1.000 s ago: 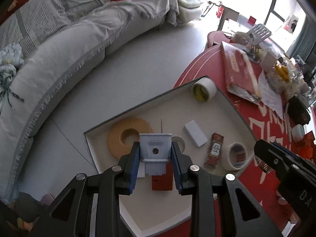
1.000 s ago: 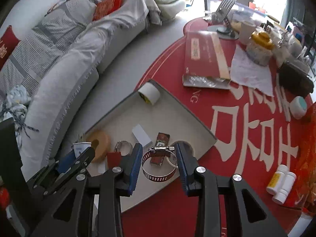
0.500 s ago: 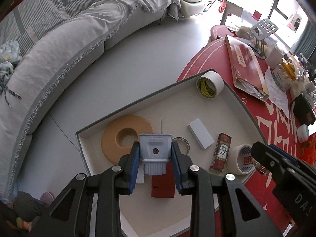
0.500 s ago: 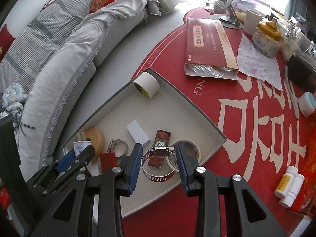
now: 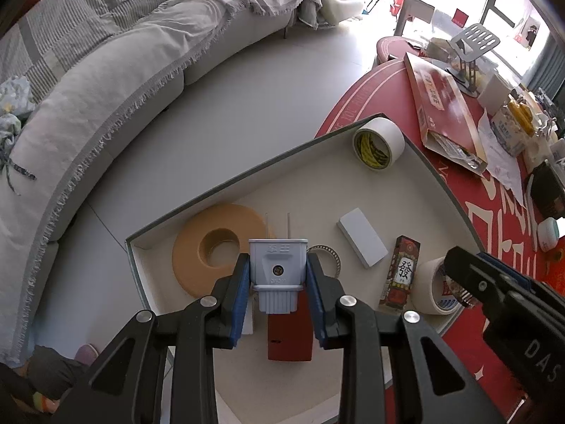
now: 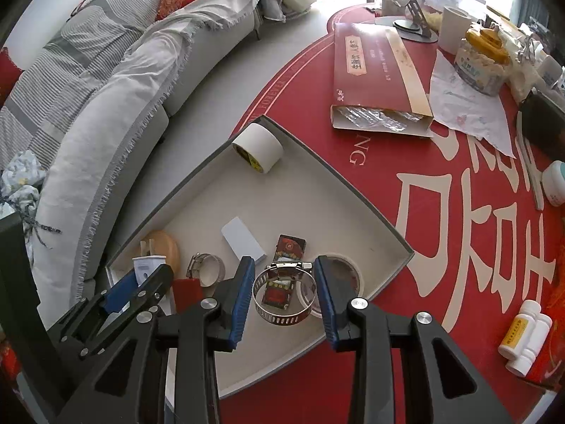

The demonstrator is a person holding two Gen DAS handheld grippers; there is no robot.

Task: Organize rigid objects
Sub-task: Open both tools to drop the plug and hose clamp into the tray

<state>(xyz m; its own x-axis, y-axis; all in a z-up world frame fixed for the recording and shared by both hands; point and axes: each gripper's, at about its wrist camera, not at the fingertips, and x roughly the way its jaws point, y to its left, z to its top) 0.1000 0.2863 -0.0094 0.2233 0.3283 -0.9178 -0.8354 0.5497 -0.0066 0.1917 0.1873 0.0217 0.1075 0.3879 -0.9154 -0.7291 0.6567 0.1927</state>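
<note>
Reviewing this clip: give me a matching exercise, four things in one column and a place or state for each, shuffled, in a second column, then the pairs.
Things
1. grey two-pin plug adapter
2. metal hose clamp ring
3. white tape roll with yellow-black core
4. flat tan foam ring

Places or states
A. lying flat in the tray's left end
B. clamped in the left gripper
C. on its side in the tray's far corner
D. clamped in the right gripper

Pairs: 1-B, 2-D, 3-C, 4-A
</note>
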